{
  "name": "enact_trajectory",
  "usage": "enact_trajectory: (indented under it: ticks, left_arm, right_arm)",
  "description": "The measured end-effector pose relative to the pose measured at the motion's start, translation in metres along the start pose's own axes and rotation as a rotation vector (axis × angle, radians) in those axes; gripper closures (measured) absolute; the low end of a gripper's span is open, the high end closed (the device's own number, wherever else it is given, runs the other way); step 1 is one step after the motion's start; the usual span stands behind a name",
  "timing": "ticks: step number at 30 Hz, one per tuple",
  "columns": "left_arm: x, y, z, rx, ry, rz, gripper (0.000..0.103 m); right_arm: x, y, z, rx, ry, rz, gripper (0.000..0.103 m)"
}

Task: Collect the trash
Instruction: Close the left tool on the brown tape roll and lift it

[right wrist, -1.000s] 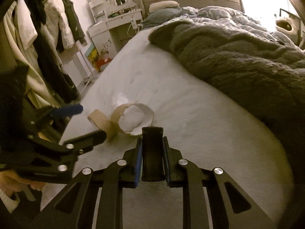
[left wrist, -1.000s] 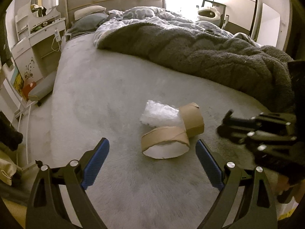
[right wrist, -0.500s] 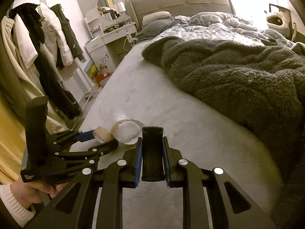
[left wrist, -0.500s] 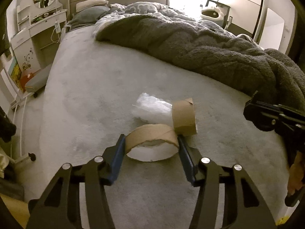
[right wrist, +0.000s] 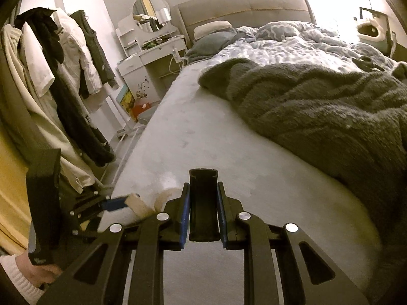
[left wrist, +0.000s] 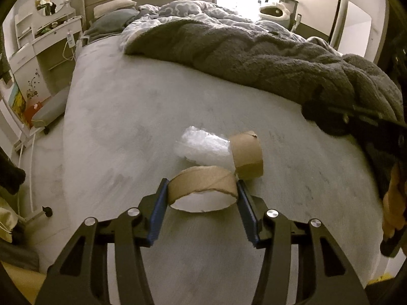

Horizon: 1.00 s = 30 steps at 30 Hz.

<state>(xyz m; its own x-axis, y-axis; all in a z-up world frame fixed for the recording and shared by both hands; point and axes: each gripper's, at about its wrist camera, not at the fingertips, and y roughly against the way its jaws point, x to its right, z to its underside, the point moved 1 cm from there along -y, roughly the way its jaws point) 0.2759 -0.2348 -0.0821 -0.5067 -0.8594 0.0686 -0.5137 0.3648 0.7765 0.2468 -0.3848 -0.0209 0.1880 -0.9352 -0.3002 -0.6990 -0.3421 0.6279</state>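
Observation:
A wide torn cardboard ring (left wrist: 201, 180) lies on the grey bed sheet (left wrist: 122, 127), and my left gripper (left wrist: 202, 189) is shut on it, a blue pad pressing each side. Just behind the ring sit a crumpled piece of clear bubble wrap (left wrist: 203, 147) and a second, smaller cardboard ring (left wrist: 246, 155) standing on edge. My right gripper (right wrist: 203, 190) hovers over the sheet to the right, shut on a black channel-shaped plastic piece (right wrist: 203, 208). In the right wrist view, one blue pad of the left gripper's fingers (right wrist: 114, 203) shows against the ring (right wrist: 137, 204).
A thick grey blanket (left wrist: 254, 58) is heaped across the far and right side of the bed. Left of the bed are hanging clothes (right wrist: 51, 76), a white dressing table (right wrist: 152, 50) and a low stool (left wrist: 48, 109). A hand in a white cuff (right wrist: 30, 279) holds the left gripper.
The left gripper's jaws went from wide open to closed around the cardboard ring. The right gripper rose and drew back from the trash, its grip unchanged.

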Motion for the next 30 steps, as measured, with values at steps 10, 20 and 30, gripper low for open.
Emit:
enact_trajectory:
  ticks: [10, 20, 30]
  left_arm:
    - [-0.017, 0.010, 0.021, -0.085, -0.023, 0.026, 0.048]
    - [-0.030, 0.022, 0.032, -0.096, -0.039, 0.040, 0.048]
    - [-0.057, 0.037, 0.044, -0.084, 0.001, 0.021, 0.049]
  right_arm:
    - [-0.036, -0.018, -0.011, -0.012, 0.019, -0.057, 0.083]
    - [-0.068, -0.043, -0.009, -0.058, 0.060, -0.066, 0.083]
    - [-0.093, -0.055, -0.012, -0.069, 0.085, -0.082, 0.083]
